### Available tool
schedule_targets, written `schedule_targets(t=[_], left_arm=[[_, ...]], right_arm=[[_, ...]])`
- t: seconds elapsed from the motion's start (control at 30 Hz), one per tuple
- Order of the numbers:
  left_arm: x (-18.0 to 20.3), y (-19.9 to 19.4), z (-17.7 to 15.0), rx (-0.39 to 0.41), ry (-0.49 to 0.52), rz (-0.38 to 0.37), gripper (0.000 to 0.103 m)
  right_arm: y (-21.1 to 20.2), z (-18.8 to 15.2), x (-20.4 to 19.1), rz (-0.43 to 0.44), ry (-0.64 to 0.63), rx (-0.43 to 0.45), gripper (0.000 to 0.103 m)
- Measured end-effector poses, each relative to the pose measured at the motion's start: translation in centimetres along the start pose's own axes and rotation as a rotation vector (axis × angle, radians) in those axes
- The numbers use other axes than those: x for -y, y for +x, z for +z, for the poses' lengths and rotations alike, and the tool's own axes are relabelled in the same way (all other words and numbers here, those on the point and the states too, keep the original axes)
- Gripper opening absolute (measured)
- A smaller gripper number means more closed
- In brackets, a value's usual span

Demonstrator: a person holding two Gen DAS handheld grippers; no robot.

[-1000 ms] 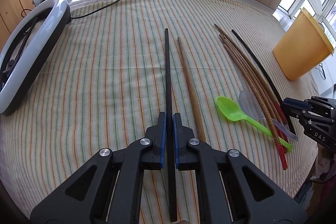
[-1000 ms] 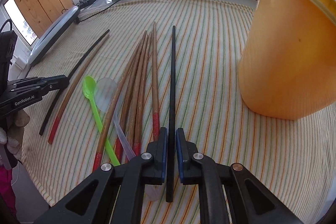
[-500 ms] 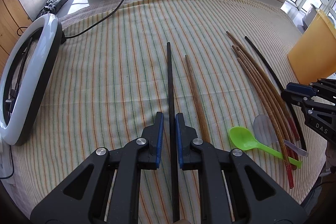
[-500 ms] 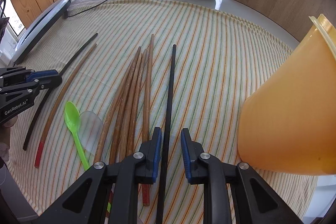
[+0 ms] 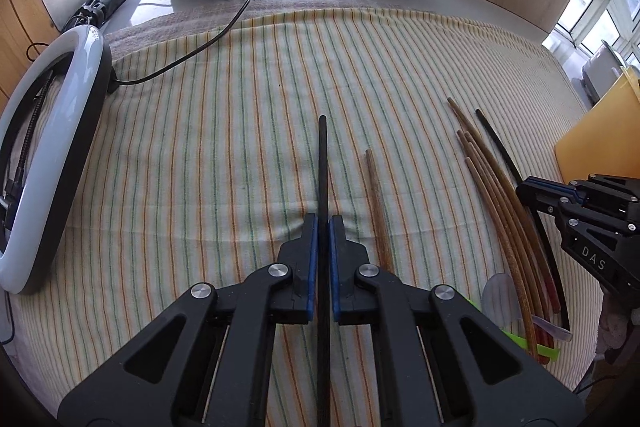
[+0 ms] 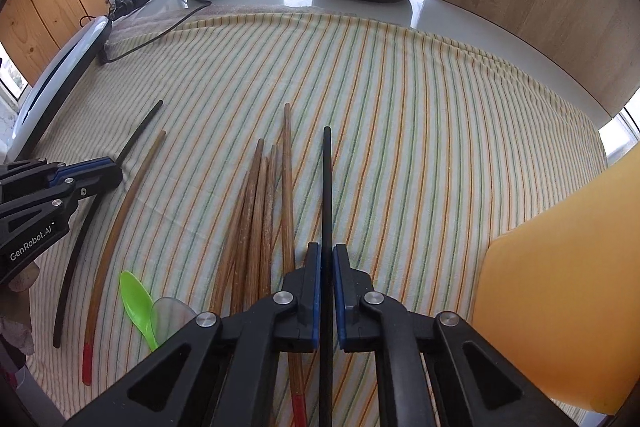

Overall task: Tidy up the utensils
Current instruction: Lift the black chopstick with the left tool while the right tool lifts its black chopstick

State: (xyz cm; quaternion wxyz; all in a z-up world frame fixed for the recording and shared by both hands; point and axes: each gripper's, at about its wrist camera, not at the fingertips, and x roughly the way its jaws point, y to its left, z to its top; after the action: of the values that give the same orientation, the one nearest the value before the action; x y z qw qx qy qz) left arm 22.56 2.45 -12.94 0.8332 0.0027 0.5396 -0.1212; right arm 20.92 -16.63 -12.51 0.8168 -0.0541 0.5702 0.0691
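— Two black sticks, one per tool?
— Yes. Your left gripper (image 5: 323,223) pinches a black chopstick (image 5: 322,163). Your right gripper (image 6: 327,251) gaped half a second ago and is now clamped on the second black chopstick (image 6: 327,187). Both point out over the striped cloth (image 6: 420,107). Likely next stop is the yellow tub (image 6: 560,307), just right.

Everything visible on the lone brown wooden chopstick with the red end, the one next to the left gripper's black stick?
The lone brown wooden chopstick is slim, grainy wood-look with a glossy red end nearest the cloth's near edge. It lies flat on the striped cloth, unheld, tip pointing away, beside and roughly parallel to the thin black chopstick that sits between the left gripper's fingers. It lies apart from the brown bundle; whether it touches anything but the cloth is unclear.
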Motion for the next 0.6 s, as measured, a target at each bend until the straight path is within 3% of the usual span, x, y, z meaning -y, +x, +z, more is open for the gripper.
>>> schedule_targets(t=[0.33,0.6], left_arm=[[-1.1,-1.8,-0.3,0.039,-0.047,-0.035,0.003],[-0.9,-6.8,0.1,0.146,-0.059,-0.091,0.003]], right_arm=[[-2.0,-0.1,1.0,0.063,0.031,0.037,0.003],[-6.8,-0.6,1.2,0.111,0.007,0.141,0.003]])
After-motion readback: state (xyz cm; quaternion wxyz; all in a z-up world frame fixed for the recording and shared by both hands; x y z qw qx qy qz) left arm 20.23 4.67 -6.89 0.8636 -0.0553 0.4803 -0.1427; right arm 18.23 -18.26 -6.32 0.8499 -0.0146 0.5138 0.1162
